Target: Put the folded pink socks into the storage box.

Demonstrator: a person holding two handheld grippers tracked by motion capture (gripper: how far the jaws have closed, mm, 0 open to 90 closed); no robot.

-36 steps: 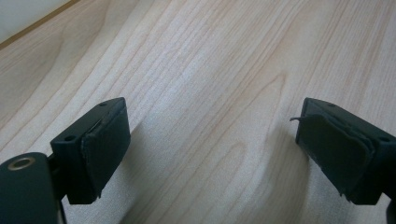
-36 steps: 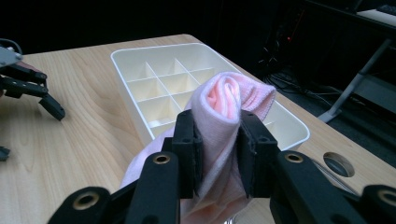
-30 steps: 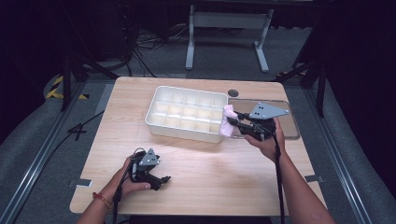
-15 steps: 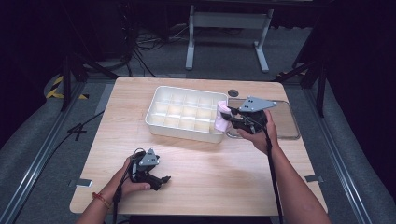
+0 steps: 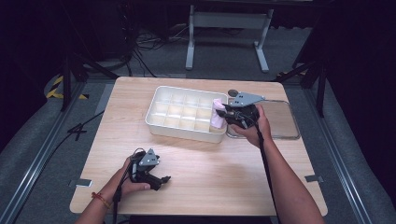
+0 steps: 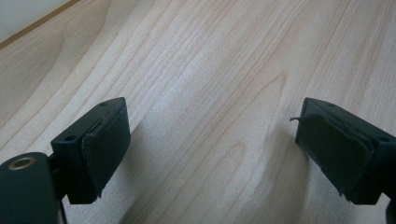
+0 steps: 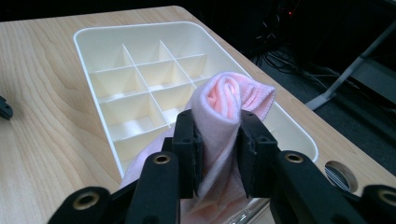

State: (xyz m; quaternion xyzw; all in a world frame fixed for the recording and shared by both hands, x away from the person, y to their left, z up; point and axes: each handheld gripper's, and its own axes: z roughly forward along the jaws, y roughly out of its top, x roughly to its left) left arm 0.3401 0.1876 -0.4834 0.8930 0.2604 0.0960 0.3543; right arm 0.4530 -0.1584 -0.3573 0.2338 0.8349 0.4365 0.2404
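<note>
The right tongs [image 7: 215, 140] are pinching a rolled pink cloth [image 7: 229, 105], holding it upright over the right end of the white divided tray [image 5: 159, 122], with the roll hanging above that end's compartments. Just beyond that same end of the tray, a flat metal tray [image 5: 285, 122] is lying on the desk [image 5: 233, 182]. Nearer the person than the divided tray, the left tongs [image 5: 164, 178] are resting low over bare wood, jaws spread wide and gripping nothing.

I see bare worktop [image 5: 219, 182] open across the near half, divided tray [image 5: 180, 112] blocking the far middle, flat metal tray [image 5: 280, 121] touching its right end
</note>
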